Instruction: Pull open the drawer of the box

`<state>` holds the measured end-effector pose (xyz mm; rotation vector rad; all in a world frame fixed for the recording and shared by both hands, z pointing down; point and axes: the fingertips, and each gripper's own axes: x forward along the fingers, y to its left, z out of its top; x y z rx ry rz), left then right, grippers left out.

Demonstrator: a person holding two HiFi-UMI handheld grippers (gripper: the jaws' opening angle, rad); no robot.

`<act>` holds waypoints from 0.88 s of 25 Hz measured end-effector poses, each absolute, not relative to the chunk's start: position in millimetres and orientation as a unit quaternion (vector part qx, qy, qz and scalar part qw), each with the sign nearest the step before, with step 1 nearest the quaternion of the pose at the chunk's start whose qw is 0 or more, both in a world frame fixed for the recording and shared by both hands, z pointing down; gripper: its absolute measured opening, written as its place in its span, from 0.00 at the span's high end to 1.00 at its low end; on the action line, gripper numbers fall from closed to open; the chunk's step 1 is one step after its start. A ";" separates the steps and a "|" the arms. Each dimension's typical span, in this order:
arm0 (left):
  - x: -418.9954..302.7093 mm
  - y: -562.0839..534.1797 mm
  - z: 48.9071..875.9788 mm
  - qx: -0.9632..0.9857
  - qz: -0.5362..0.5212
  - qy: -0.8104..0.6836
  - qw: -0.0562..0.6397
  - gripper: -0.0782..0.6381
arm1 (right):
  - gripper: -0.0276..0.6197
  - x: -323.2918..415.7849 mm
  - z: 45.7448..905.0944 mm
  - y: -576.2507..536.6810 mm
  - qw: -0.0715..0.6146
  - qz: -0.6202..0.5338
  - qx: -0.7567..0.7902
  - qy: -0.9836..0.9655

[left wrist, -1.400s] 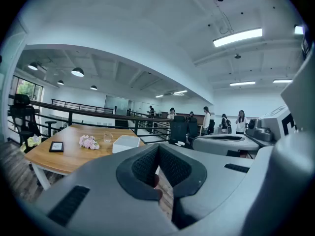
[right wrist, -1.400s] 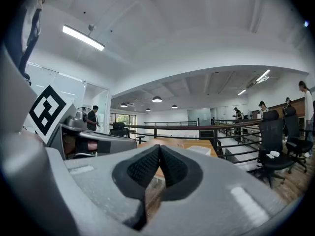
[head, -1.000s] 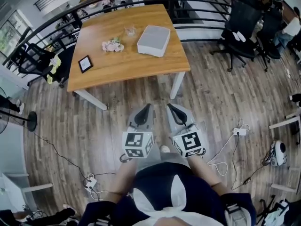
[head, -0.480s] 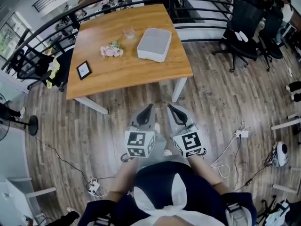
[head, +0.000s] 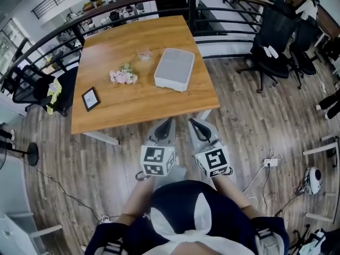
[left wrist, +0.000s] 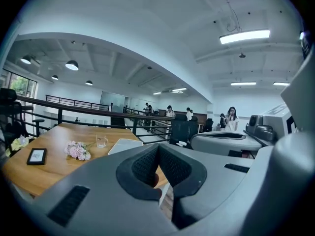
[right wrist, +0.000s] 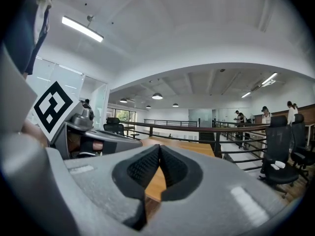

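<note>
On a wooden table, a small black-framed device, pink flowers, a clear glass and the grey box sit left to right, the box towards the right edge. At the table's near edge, the left gripper and right gripper hover side by side, jaws pressed together, empty, well apart from the box.

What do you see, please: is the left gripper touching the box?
Apart. The head view shows the left gripper at the table's near edge, bare wood separating it from the box.
</note>
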<state>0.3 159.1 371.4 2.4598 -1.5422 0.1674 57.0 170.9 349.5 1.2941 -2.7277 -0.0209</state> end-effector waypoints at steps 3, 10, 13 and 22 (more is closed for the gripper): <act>-8.4 133.7 370.9 0.846 0.056 -0.516 0.120 0.88 | 0.96 47.4 351.2 144.8 0.067 -0.004 0.435 -0.898; -37.3 86.1 382.7 0.848 0.050 -0.510 0.138 0.88 | 0.96 28.2 363.7 100.1 0.081 0.003 0.452 -0.889; -51.8 72.1 389.8 0.840 0.045 -0.515 0.166 0.88 | 0.96 20.5 367.1 91.6 0.082 0.010 0.457 -0.886; -68.6 40.4 414.5 0.819 0.007 -0.516 0.250 0.87 | 0.96 10.5 383.8 62.9 0.098 0.019 0.460 -0.882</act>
